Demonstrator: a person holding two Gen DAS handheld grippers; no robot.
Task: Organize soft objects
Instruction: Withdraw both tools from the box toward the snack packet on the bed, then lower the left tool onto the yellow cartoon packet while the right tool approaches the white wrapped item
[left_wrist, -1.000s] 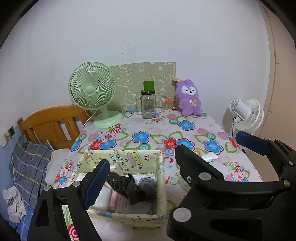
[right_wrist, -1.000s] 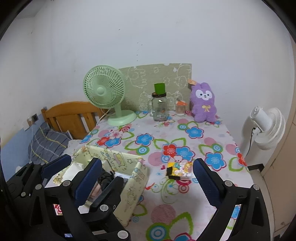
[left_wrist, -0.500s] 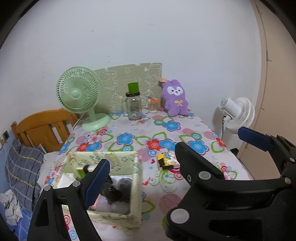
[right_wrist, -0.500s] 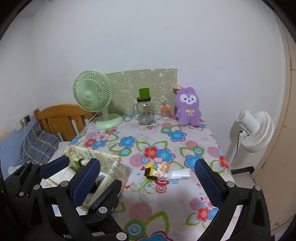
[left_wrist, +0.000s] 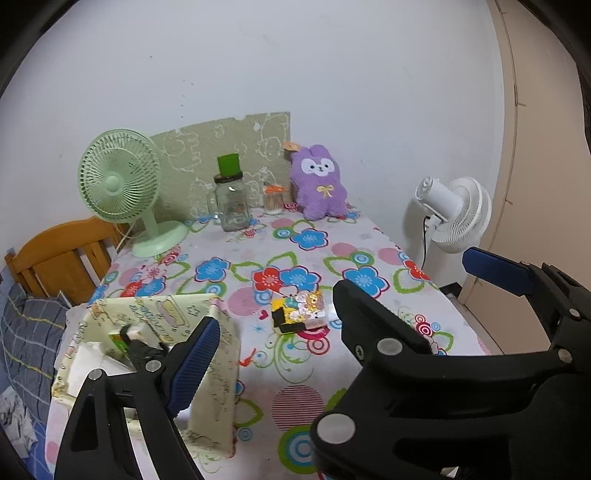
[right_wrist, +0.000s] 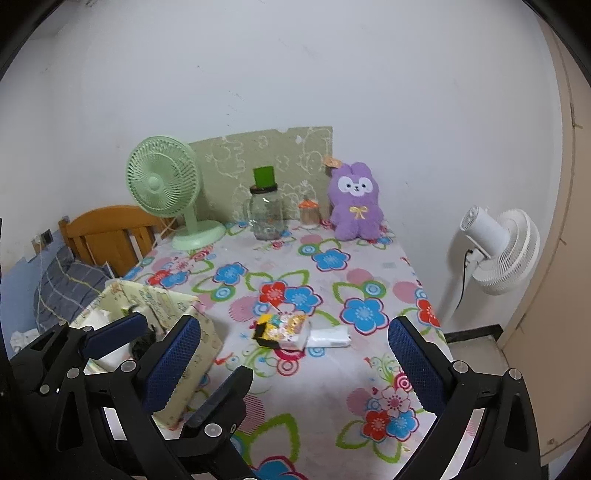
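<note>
A purple plush rabbit (left_wrist: 319, 188) (right_wrist: 354, 203) sits upright at the table's far edge against the wall. A cream fabric box (left_wrist: 162, 314) (right_wrist: 159, 299) stands at the near left, with a dark cloth (left_wrist: 142, 352) and white folded items inside. A colourful soft packet (left_wrist: 299, 312) (right_wrist: 282, 328) lies mid-table beside a white packet (right_wrist: 330, 338). My left gripper (left_wrist: 295, 332) is open over the box's right wall; its right finger is hidden behind the right gripper. My right gripper (right_wrist: 293, 321) is open above the table, short of the packets. The two grippers overlap, and neither holds anything.
A green desk fan (left_wrist: 122, 184), a glass jar with a green lid (left_wrist: 231, 203) and a small orange-lidded jar (left_wrist: 273, 199) stand along the back. A white floor fan (left_wrist: 454, 214) is off the table's right edge. A wooden headboard (left_wrist: 62, 254) and a bed lie to the left.
Both grippers have shifted right along the table's near side. The box has slid towards the left of each view and the packets have come into sight. Both jaws stay open.
</note>
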